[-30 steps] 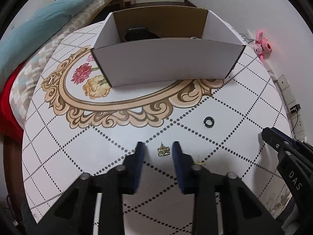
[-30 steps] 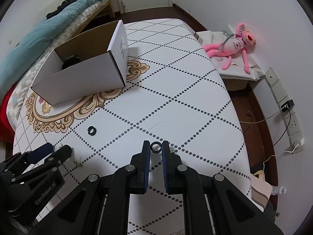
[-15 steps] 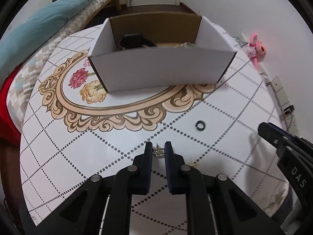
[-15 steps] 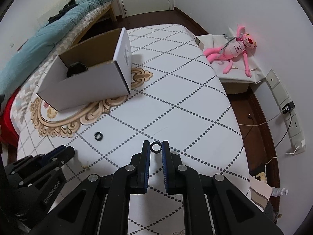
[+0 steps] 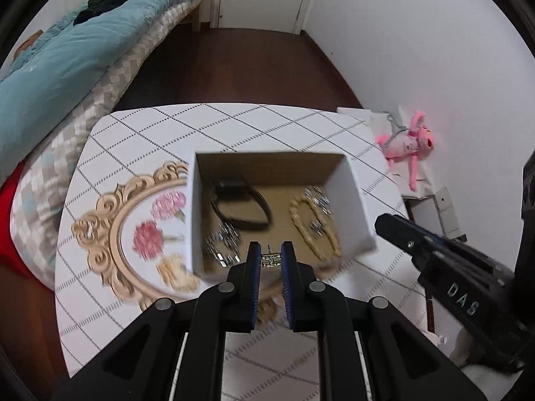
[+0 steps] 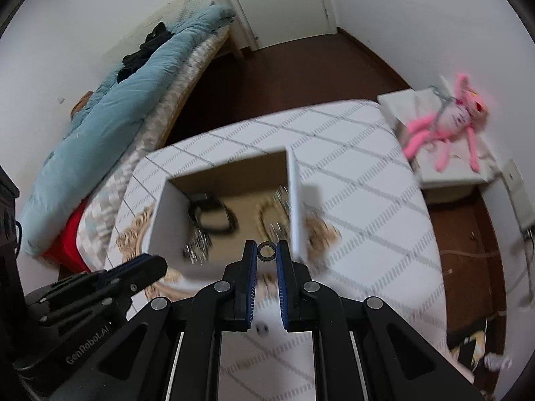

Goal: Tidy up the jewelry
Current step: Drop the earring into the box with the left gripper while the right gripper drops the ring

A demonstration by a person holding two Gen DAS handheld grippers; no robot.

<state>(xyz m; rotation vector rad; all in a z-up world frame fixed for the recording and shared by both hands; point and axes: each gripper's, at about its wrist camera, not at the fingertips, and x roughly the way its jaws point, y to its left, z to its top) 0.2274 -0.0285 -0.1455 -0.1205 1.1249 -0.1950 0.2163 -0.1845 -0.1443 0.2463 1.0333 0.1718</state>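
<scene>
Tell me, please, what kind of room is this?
Most likely a bedroom in a home. A bed with a blue quilt stands along the wall, a pink soft toy lies nearby, and a patterned table holds a box of jewelry.

Both grippers have risen from the table surface to above the open box [image 5: 354, 207], whose inside now shows from overhead. The left gripper [image 5: 271, 259], open around the gold earring [image 5: 271, 260] a second ago, has closed on it and carries it at its tips over the box's near wall. The right gripper [image 6: 266, 254] has lifted its black ring [image 6: 266, 251] (pinched throughout) to just short of the box's near right corner.
</scene>
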